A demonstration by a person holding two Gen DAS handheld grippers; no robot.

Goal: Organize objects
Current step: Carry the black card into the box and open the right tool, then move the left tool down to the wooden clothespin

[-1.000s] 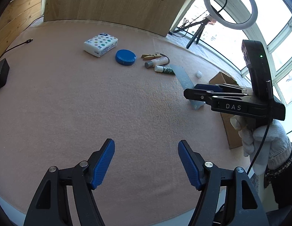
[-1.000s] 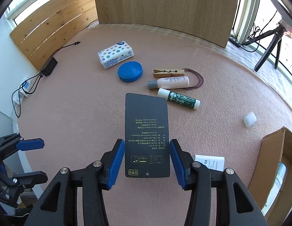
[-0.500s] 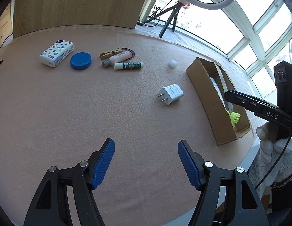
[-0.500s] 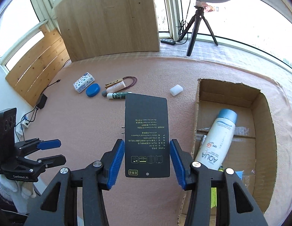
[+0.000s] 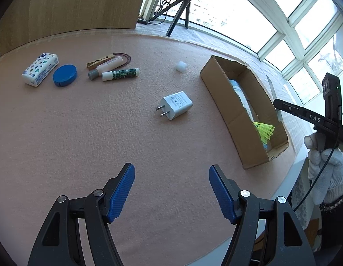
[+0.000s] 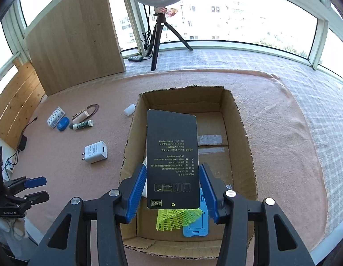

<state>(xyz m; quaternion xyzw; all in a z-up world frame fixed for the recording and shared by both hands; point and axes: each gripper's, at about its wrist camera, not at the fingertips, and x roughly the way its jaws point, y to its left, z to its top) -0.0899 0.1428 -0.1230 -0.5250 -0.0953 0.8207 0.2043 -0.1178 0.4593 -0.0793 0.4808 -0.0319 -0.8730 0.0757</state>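
Two blue-padded fingers of the right gripper [image 6: 172,190] pinch a flat black printed card [image 6: 172,164] above the open cardboard box [image 6: 242,133]; left gripper [image 5: 171,190] fingers are spread (nothing between them).

Black gripper frames with silver screws, ribbed blue fingers [image 5: 121,194], "DAS" lettering, white knit glove [image 5: 328,173].

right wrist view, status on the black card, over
Right hand-held gripper shut on black card, above cardboard box. Left hand-held gripper open, empty. Nothing blocking the drop.
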